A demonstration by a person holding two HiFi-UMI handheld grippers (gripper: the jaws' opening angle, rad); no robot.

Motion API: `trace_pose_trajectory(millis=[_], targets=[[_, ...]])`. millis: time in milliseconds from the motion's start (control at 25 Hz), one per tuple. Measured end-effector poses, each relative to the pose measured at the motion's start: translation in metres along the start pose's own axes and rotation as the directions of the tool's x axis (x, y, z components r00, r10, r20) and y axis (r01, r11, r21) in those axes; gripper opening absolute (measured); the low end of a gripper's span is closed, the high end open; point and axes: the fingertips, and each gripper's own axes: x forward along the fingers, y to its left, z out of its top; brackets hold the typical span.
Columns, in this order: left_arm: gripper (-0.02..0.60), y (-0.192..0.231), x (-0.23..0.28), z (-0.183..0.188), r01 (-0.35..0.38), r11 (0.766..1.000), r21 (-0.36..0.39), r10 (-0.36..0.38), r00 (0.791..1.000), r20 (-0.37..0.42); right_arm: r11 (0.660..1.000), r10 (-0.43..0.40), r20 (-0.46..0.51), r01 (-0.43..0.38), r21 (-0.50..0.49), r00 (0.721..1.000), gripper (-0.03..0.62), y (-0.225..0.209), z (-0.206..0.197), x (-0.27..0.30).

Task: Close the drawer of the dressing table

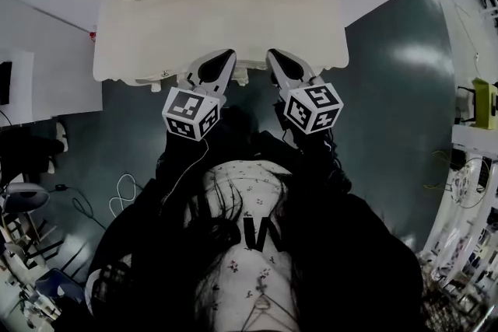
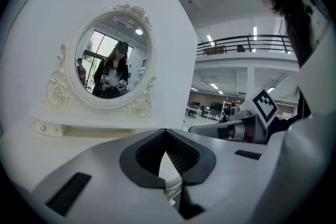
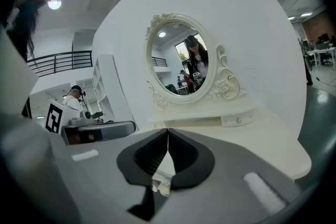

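Observation:
The cream dressing table [image 1: 156, 27] fills the top of the head view, its carved front edge [image 1: 241, 76] facing me. Both grippers sit side by side at that edge, tips over the tabletop. My left gripper [image 1: 228, 56] is shut, jaws meeting at the tips with nothing between them. My right gripper [image 1: 274, 56] is shut the same way. From above, the tabletop hides the drawer front, so I cannot tell whether it is in or out. The oval mirror [image 2: 113, 60] [image 3: 184, 63] stands at the back above a small knobbed shelf [image 3: 236, 120]. Each gripper view shows its own shut tips [image 2: 166, 131] [image 3: 168, 130].
A white panel wall stands behind the table. White cables [image 1: 124, 194] and a chair base [image 1: 23, 198] lie on the dark floor to the left. White shelving [image 1: 475, 190] with a yellow-green item [image 1: 484, 101] runs along the right. A person stands far off [image 3: 76, 97].

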Motion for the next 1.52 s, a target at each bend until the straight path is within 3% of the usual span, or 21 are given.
trace_pose_trajectory(millis=[200,800,1120,1520], targets=[[0.000,-0.024,-0.003,0.001,-0.020,1.000,0.015,0.020,1.000,0.004,1.000,0.021,0.013,-0.021,0.003,1.000,0.012,-0.001,-0.003,-0.028],[0.000,-0.151,-0.033,-0.039,-0.058,0.998,0.020,0.058,0.998,-0.015,0.996,0.085,0.006,-0.085,0.019,0.996,0.009,0.000,-0.043,-0.153],[0.000,-0.165,-0.059,-0.046,-0.094,0.995,0.044,0.095,0.995,-0.031,0.990,0.141,0.005,-0.141,0.025,0.990,0.009,0.024,-0.058,-0.164],[0.000,-0.175,-0.076,-0.045,-0.067,0.996,0.061,0.069,0.997,-0.028,0.990,0.141,0.019,-0.141,0.009,0.990,0.009,0.045,-0.062,-0.170]])
